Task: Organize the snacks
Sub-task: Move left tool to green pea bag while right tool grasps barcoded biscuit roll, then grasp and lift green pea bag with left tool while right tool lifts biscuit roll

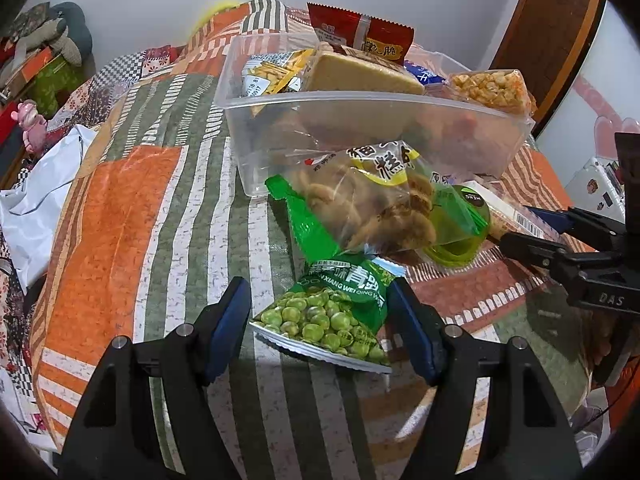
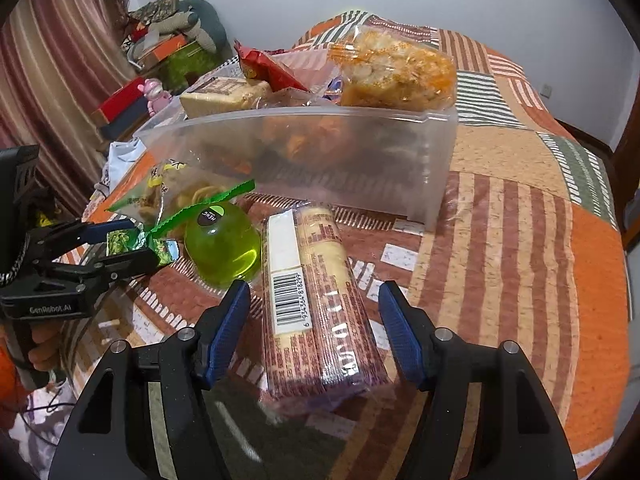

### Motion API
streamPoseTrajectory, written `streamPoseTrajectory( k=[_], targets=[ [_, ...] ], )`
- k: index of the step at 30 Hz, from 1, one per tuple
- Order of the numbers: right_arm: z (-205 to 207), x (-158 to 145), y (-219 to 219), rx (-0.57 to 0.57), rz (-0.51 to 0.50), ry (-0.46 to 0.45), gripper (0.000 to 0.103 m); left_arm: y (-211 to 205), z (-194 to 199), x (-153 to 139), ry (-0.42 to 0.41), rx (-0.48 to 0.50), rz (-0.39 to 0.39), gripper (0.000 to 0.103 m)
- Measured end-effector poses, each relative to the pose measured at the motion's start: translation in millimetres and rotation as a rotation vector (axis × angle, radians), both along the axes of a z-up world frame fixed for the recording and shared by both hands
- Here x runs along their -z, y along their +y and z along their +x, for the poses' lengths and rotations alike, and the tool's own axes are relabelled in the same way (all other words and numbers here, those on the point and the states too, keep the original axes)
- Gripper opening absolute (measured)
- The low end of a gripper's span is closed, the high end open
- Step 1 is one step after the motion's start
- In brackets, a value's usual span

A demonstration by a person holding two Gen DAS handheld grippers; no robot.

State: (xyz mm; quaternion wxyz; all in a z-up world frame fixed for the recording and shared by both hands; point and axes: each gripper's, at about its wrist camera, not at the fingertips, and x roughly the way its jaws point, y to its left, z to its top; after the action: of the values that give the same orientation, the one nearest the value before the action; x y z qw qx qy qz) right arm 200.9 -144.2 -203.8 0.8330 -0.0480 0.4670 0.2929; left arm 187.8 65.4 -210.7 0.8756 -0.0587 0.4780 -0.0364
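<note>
A clear plastic bin (image 1: pixel 360 136) (image 2: pixel 320 156) on the patchwork cloth holds several snack packs. In the left wrist view my left gripper (image 1: pixel 320 320) is open around a green pea packet (image 1: pixel 332 316); the right wrist view shows that packet (image 2: pixel 136 244) between its fingers. Beyond lie a clear bag of fried snacks (image 1: pixel 368 204) and a green jelly cup (image 1: pixel 460 232) (image 2: pixel 222 246). My right gripper (image 2: pixel 314 328) is open on either side of a long biscuit pack (image 2: pixel 316 308) lying in front of the bin.
The table (image 2: pixel 520 240) is covered by an orange, green and brown patchwork cloth. A white plastic bag (image 1: pixel 44 196) lies at its left edge. Boxes, a pink toy (image 2: pixel 154 94) and soft toys are piled by the wall. A wooden door frame (image 1: pixel 548 28) stands at back right.
</note>
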Motion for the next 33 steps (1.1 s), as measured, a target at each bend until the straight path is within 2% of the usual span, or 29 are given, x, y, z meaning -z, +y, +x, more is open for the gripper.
streamPoseTrajectory(
  k=[1,5,8,11,13,15,19,21,27,33],
  targets=[
    [-0.5,0.7,0.6,-0.002,-0.003,-0.002,0.048,-0.4,-1.1,0.6,-0.005,0.0,0.001,0.071],
    [-3.0,0.2,1.5,-0.008,-0.006,-0.01,0.043,-5.8,-2.4,2.6,-0.005,-0.002,0.032,0.071],
    [-1.6,-1.7,2.8,-0.008,-0.002,-0.015,0.043,-11.5,-5.3,3.5,-0.014,-0.002,0.062,0.069],
    [-4.0,-4.1,0.4,-0.003,0.013,-0.017,0.043,-14.8,-12.0,1.9,-0.029,0.006,0.065,0.061],
    [-7.3,-6.2,-2.4,0.003,0.022,-0.021,0.043,-16.0,-16.2,0.2,-0.032,0.021,0.058,0.042],
    [-11.6,-8.8,-6.1,0.01,0.034,-0.028,0.043,-19.8,-21.2,-1.6,-0.032,0.032,0.07,0.039],
    [-15.3,-14.0,-11.7,0.022,0.057,-0.027,0.043,-24.5,-30.1,-5.7,-0.038,0.035,0.087,0.038],
    [-17.7,-19.1,-13.9,0.02,0.062,-0.038,0.043,-23.1,-34.9,-8.8,-0.038,0.028,0.071,0.037],
    [-24.0,-40.4,-21.8,0.025,0.057,-0.105,0.043,-16.3,-50.4,-19.3,-0.048,-0.011,0.072,0.037],
    [-27.8,-59.1,-25.9,0.042,0.069,-0.16,0.043,-5.9,-59.5,-44.3,-0.107,-0.047,0.073,0.037]
  ],
)
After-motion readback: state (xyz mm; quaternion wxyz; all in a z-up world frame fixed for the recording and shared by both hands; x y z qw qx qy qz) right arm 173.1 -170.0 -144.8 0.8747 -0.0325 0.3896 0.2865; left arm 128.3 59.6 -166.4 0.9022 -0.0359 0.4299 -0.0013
